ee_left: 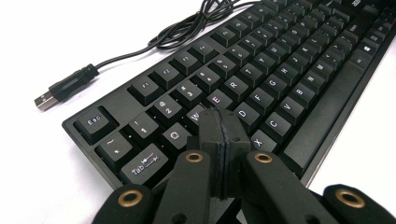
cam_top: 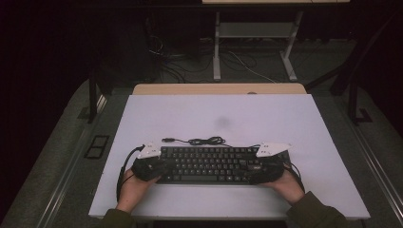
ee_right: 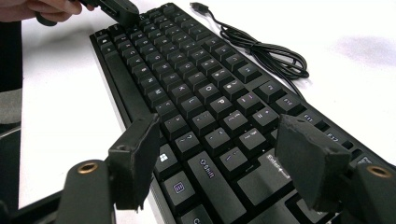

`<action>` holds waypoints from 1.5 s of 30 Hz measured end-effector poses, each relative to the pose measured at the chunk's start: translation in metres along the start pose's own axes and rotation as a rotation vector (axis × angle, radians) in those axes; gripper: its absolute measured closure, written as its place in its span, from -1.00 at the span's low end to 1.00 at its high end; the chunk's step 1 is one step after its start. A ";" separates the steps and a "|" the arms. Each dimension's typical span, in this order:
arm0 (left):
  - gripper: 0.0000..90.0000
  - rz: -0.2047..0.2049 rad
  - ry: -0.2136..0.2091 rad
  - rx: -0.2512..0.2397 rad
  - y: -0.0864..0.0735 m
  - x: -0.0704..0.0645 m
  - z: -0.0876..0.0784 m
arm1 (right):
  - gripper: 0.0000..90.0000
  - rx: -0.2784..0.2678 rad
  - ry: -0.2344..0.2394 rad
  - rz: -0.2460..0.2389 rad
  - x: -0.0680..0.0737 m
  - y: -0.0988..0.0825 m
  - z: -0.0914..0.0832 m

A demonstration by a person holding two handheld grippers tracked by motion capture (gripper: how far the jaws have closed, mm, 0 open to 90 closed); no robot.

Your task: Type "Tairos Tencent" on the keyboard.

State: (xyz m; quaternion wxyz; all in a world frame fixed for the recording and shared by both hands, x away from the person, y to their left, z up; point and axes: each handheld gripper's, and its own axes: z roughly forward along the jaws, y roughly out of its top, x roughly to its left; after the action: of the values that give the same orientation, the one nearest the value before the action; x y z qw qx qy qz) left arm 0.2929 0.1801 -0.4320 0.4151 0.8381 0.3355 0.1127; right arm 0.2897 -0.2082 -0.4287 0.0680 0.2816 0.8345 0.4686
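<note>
**Two grippers poised at either end of a black keyboard on a white tabletop**

A person seated at the near edge of a white table (cam_top: pixel 218 114) holds a gripper in each hand over a black keyboard (cam_top: pixel 209 164), which lies flat near the front of the surface, its long side parallel to the table's edge. The left gripper (ee_left: pixel 223 140) hangs over the keyboard's left end, its two black jaws pressed flat together with nothing between them, the tips poised above the letter keys beside the Tab key. The right gripper (ee_right: pixel 224 163) sits over the right end, jaws standing well apart with nothing gripped, straddling the keys around Shift and Enter. The keyboard's cable (cam_top: pixel 206 140) lies in a loose bundle on the table just behind the keyboard, its USB plug (ee_left: pixel 63 88) resting free on the white surface. A faint grey smudge (cam_top: pixel 222 122) marks the tabletop farther back. A strip of light wood (cam_top: pixel 218 89) shows along the table's far edge. The room beyond is dark: grey carpeted floor (cam_top: pixel 66 142), the white legs of another desk (cam_top: pixel 216 47) and a tangle of floor cables (cam_top: pixel 180 61) beneath it
</note>
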 end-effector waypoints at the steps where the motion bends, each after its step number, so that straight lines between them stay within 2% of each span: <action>1: 0.98 0.000 0.000 0.003 0.000 0.000 0.000 | -0.32 0.000 0.000 -0.001 0.000 0.000 0.000; 7: 0.98 0.006 0.010 0.025 -0.001 0.001 0.002 | -0.32 0.000 0.002 -0.002 0.000 0.000 0.001; 14: 0.98 0.005 0.008 0.028 -0.001 0.002 0.003 | -0.32 0.000 0.001 -0.002 0.000 0.000 0.001; 16: 0.98 -0.006 0.008 0.026 -0.001 0.001 0.004 | -0.32 0.000 0.001 -0.001 0.000 0.000 0.001; 17: 0.98 0.007 0.005 0.039 -0.002 0.002 0.004 | -0.32 0.000 0.000 -0.002 0.000 0.000 0.001; 18: 0.98 -0.006 0.000 0.031 -0.002 0.001 0.005 | -0.32 0.000 0.000 -0.002 0.000 0.000 0.001; 22: 0.98 0.010 0.003 0.045 -0.001 0.001 0.004 | -0.32 0.000 0.001 -0.004 0.000 0.000 0.000; 27: 0.98 0.000 0.002 0.037 -0.001 0.001 0.004 | -0.32 0.000 0.000 -0.002 0.000 0.000 0.000; 29: 0.98 -0.009 -0.003 0.017 0.000 0.001 0.003 | -0.32 0.000 -0.001 -0.003 0.000 0.000 0.000; 36: 0.98 -0.002 -0.008 0.008 0.001 0.001 0.000 | -0.32 -0.001 0.000 -0.002 0.000 0.000 0.000; 39: 0.97 -0.015 -0.011 -0.005 0.001 0.000 0.000 | -0.32 -0.001 0.000 -0.002 -0.001 0.000 0.000; 45: 0.76 -0.021 -0.023 -0.016 0.002 0.000 -0.003 | -0.30 0.001 0.007 -0.006 0.001 0.001 0.003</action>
State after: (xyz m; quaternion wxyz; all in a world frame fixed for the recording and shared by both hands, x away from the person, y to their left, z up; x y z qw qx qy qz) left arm 0.2923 0.1805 -0.4289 0.4267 0.8325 0.3386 0.1011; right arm 0.2905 -0.2056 -0.4294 0.0662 0.2777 0.8359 0.4688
